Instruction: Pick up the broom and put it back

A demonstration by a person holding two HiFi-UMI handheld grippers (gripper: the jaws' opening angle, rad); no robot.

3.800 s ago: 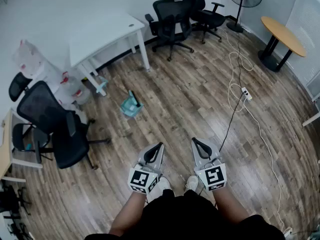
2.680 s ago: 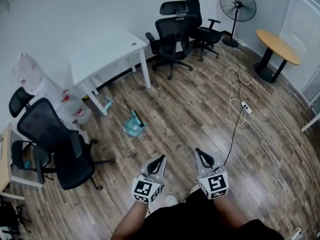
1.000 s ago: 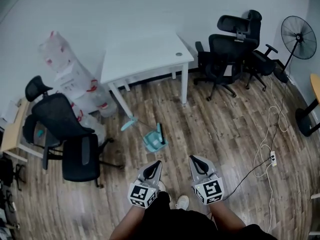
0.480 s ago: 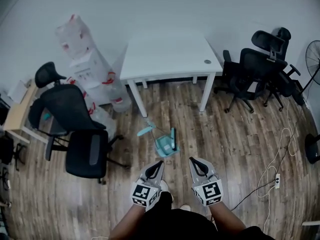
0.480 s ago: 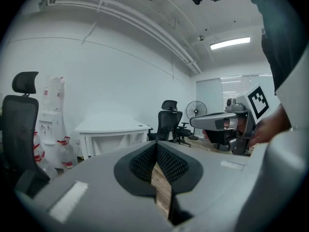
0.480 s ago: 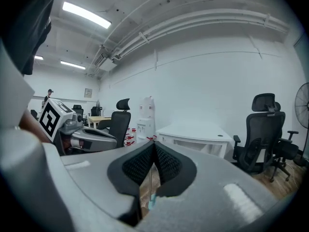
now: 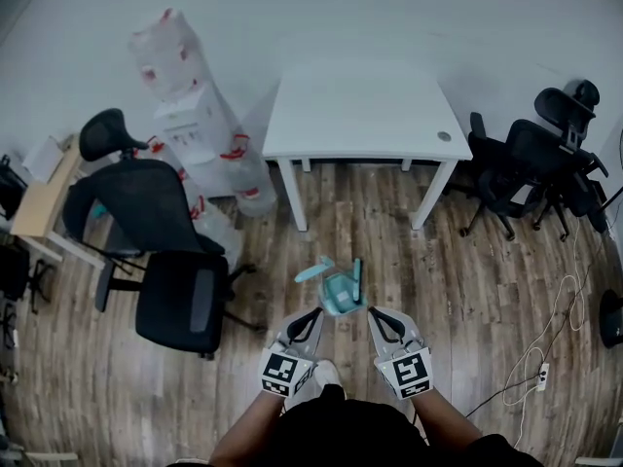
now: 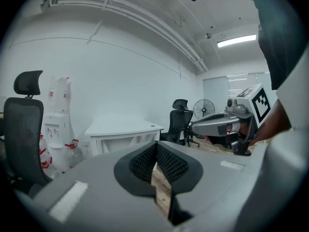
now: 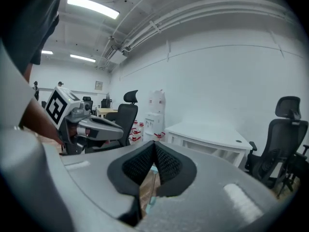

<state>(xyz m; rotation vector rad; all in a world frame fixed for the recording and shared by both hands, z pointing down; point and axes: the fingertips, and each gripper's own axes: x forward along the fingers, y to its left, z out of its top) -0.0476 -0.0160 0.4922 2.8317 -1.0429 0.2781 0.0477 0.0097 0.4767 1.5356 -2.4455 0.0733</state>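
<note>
A teal broom lies on the wooden floor, its head (image 7: 312,271) to the left of a teal dustpan (image 7: 340,295) with a dark upright handle. In the head view both grippers are held level just short of them. My left gripper (image 7: 311,314) is shut and holds nothing; its ribbed pads (image 8: 145,161) meet. My right gripper (image 7: 377,314) is also shut and empty. A sliver of teal from the broom (image 9: 150,201) shows through the gap under its jaws. Each gripper appears in the other's view: the right gripper (image 8: 219,125) and the left gripper (image 9: 94,127).
A white table (image 7: 365,115) stands beyond the broom by the wall. A water dispenser with bottles (image 7: 195,125) and a black office chair (image 7: 170,270) are at the left. More black chairs (image 7: 540,168) stand at the right, with a cable and power strip (image 7: 542,370) on the floor.
The person has walked toward the table. The broom and dustpan have come from further ahead to just in front of the gripper tips. Both grippers stay shut.
</note>
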